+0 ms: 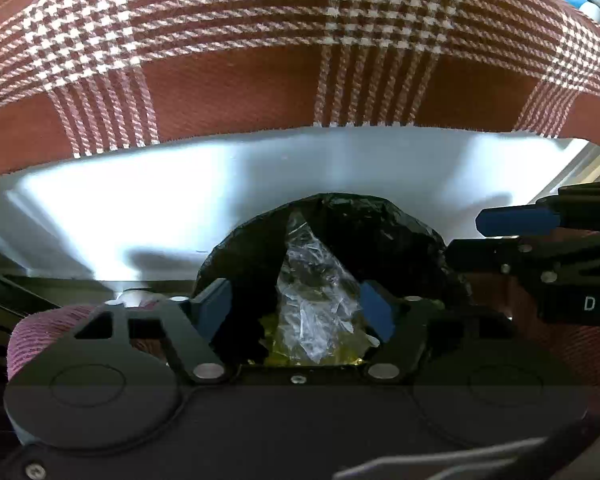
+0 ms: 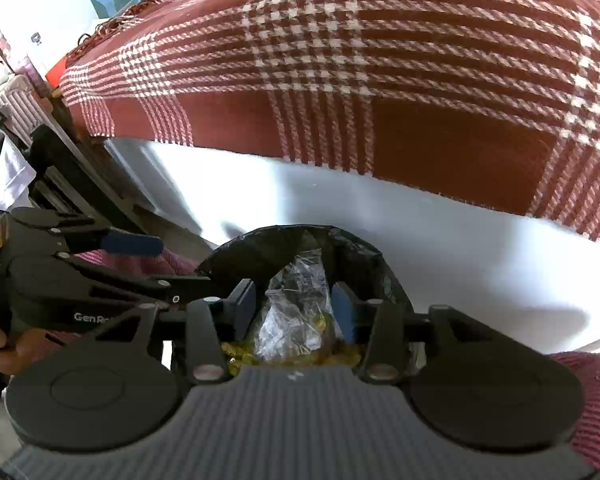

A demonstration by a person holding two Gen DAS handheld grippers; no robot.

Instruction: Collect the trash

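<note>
Both grippers hang over a black trash bag (image 1: 332,248) holding crumpled clear plastic (image 1: 316,300), at the near edge of a white table (image 1: 140,208) half covered by a red plaid cloth (image 1: 260,40); left gripper (image 1: 296,312) and right gripper (image 2: 294,308) stand spread, pads clear of the bag

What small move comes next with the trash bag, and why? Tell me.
Probably lift both grippers clear of the black bag. Left gripper and right gripper stand open over its mouth, pads pressing nothing, and clear wrapping already lies inside.
</note>
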